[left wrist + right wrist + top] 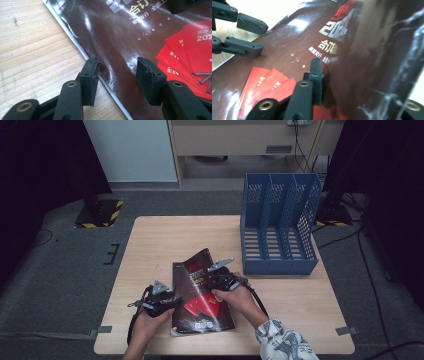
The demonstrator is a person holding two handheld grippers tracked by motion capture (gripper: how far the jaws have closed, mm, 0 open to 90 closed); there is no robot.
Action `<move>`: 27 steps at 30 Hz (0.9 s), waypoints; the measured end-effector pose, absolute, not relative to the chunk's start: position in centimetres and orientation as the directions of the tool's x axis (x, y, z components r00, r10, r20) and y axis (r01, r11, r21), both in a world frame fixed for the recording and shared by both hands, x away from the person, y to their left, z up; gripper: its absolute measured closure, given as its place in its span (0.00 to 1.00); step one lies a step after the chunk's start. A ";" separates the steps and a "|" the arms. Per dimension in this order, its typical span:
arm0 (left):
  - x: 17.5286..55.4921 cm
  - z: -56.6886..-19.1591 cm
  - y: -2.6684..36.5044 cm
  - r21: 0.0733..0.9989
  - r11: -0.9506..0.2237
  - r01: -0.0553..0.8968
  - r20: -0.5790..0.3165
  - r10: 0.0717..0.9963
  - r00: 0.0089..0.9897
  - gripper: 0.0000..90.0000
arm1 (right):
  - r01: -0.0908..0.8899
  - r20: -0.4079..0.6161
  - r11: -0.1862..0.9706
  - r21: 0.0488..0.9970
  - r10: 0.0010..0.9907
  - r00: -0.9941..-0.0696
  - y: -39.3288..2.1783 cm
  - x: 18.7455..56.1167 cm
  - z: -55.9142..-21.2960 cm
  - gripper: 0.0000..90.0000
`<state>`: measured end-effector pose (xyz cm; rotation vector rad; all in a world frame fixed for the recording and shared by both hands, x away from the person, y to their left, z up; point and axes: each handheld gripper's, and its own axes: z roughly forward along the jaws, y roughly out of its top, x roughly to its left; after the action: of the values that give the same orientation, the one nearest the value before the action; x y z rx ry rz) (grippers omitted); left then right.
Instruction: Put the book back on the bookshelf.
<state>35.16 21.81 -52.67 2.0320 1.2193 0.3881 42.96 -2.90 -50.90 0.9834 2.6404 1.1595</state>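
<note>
Magazine — right hand-held gripper clamping its lifted cover, left hand-held gripper unclenched astride its edge

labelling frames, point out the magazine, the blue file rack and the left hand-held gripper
magazine (200,307): high view, middle of cover
blue file rack (278,266): high view, front wall
left hand-held gripper (117,72): left gripper view, between its fingertips

— Beyond the tongs we see a light wooden table on grey carpet. What stands further back?

— We see a pale cabinet and a beige desk; dark curtains hang at both sides.
</note>
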 end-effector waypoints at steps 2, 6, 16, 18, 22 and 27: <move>35.2 -52.7 21.8 0.713 -0.288 0.639 -0.107 0.856 0.506 0.57 | 0.524 0.166 0.501 0.689 0.595 -0.786 -2.9 42.9 -50.9 0.89; 35.4 -52.6 21.7 0.714 -0.267 0.648 -0.140 0.851 0.505 0.49 | 0.491 0.137 0.494 0.717 0.591 -0.795 -2.9 42.7 -50.4 0.93; 35.7 -52.5 22.1 0.707 -0.208 0.676 -0.200 0.858 0.473 0.24 | 0.439 0.116 0.468 0.767 0.572 -0.812 -3.5 42.4 -48.4 0.95; 35.7 -52.6 22.1 0.703 -0.201 0.682 -0.217 0.853 0.474 0.23 | 0.433 0.114 0.463 0.773 0.571 -0.813 -3.6 42.4 -48.1 0.95; 35.7 -52.6 21.8 0.695 -0.214 0.686 -0.232 0.836 0.496 0.22 | 0.412 0.105 0.452 0.791 0.564 -0.819 -3.9 42.3 -47.2 0.95; 35.7 -52.5 21.3 0.685 -0.230 0.691 -0.260 0.809 0.527 0.19 | 0.384 0.092 0.437 0.813 0.555 -0.827 -4.1 42.1 -45.9 0.95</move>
<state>35.71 21.27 -52.53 1.9820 1.2194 0.1901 42.09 -4.13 -45.88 0.8257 2.4979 1.3383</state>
